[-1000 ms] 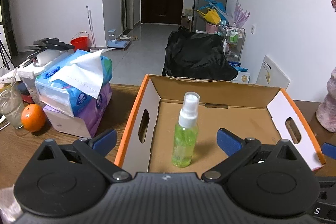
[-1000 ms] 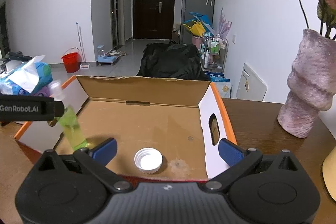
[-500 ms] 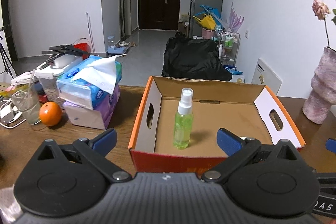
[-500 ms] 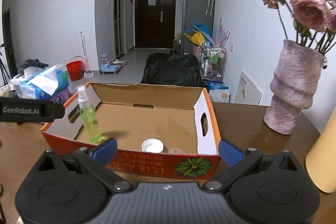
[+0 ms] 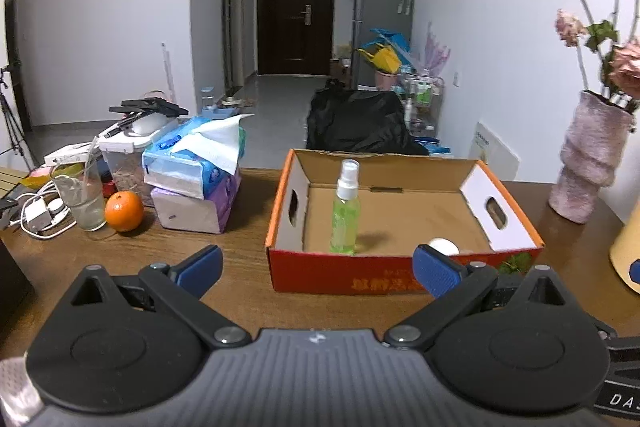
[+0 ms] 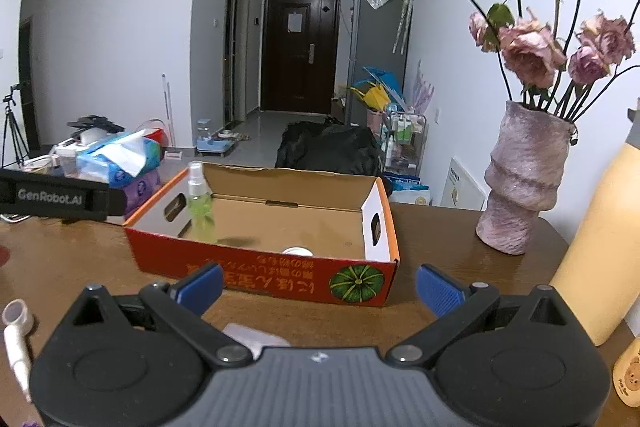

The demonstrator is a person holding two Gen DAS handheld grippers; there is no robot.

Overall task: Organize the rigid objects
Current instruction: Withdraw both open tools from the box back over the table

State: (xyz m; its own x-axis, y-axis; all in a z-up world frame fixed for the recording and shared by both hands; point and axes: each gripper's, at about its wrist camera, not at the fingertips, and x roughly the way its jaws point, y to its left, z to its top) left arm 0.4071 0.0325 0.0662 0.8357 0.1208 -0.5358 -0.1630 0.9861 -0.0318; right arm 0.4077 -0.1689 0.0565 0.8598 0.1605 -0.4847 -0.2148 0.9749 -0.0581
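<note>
An open cardboard box (image 5: 404, 277) (image 6: 280, 277) with orange rims and a red front stands on the wooden table. Inside it a green spray bottle (image 5: 345, 213) (image 6: 200, 201) stands upright near the left wall. A white cap (image 5: 445, 245) (image 6: 297, 251) lies on the box floor near the front, half hidden by the front wall. My left gripper (image 5: 318, 269) is open and empty, held before the box. My right gripper (image 6: 320, 285) is open and empty too, in front of the box's front wall.
Stacked tissue packs (image 5: 196, 173), an orange (image 5: 124, 211), a glass (image 5: 82, 199) and cables lie left of the box. A pink vase (image 6: 522, 183) with flowers and a tall yellow bottle (image 6: 600, 251) stand to the right. A white spoon-like object (image 6: 16, 335) lies at the near left.
Both grippers have drawn back from over the box toward the near table edge and stayed open. The spray bottle and cap remain in the box.
</note>
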